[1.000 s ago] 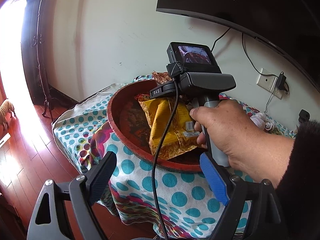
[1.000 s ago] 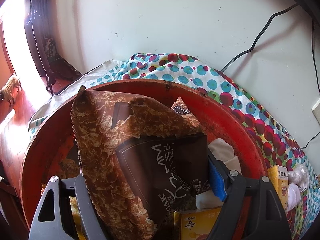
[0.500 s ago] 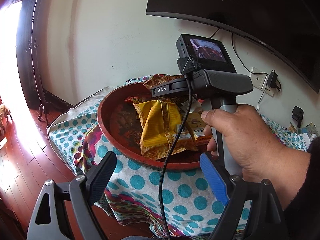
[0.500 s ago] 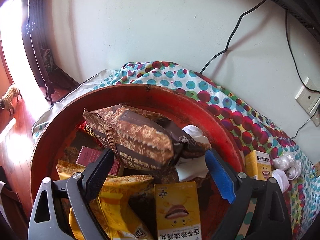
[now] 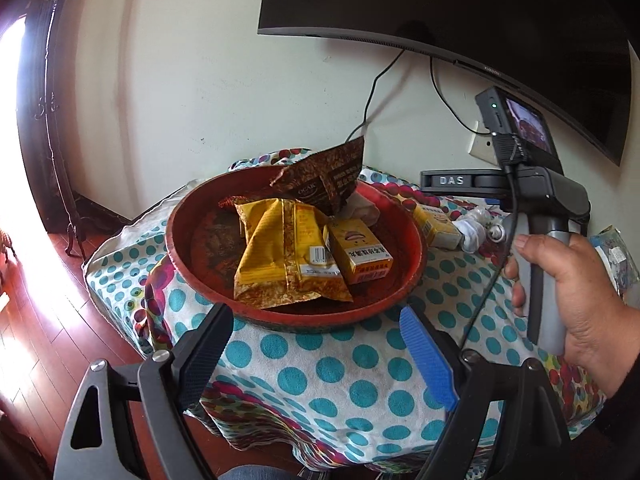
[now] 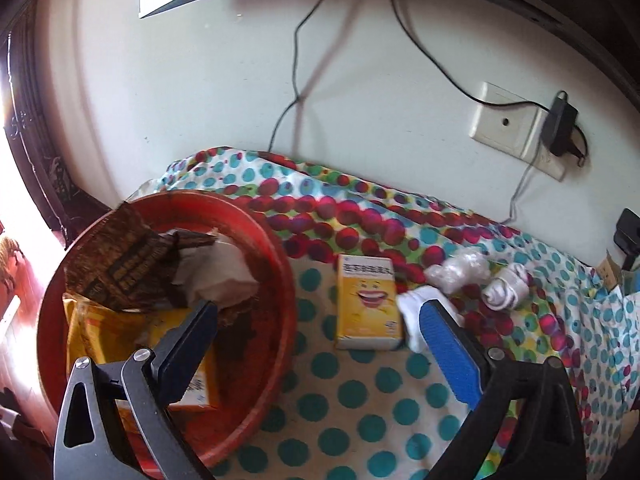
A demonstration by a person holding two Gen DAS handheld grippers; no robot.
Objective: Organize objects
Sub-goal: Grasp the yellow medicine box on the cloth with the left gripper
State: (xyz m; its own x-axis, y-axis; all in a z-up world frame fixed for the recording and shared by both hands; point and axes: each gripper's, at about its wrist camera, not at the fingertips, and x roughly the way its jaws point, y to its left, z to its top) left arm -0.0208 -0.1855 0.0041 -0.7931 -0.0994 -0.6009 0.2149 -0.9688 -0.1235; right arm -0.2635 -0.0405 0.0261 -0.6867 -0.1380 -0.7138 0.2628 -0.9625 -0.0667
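Snacks fill the red bowl (image 5: 192, 216) on our polka-dot table (image 5: 320, 372): a brown bag (image 5: 324, 184), a yellow bag (image 5: 280, 256) and a yellow box (image 5: 362, 254). Another yellow box (image 6: 367, 304) lies just beside the bowl. Our left claw (image 5: 316, 360) and right claw (image 6: 320, 356) are both spread, holding nothing.

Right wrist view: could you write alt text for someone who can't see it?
An open two-finger gripper hovers over a polka-dot tablecloth, empty, facing a yellow box with a smiling face. To its left, a red bowl holds snack packets and another yellow box; white rolled socks lie to the right.
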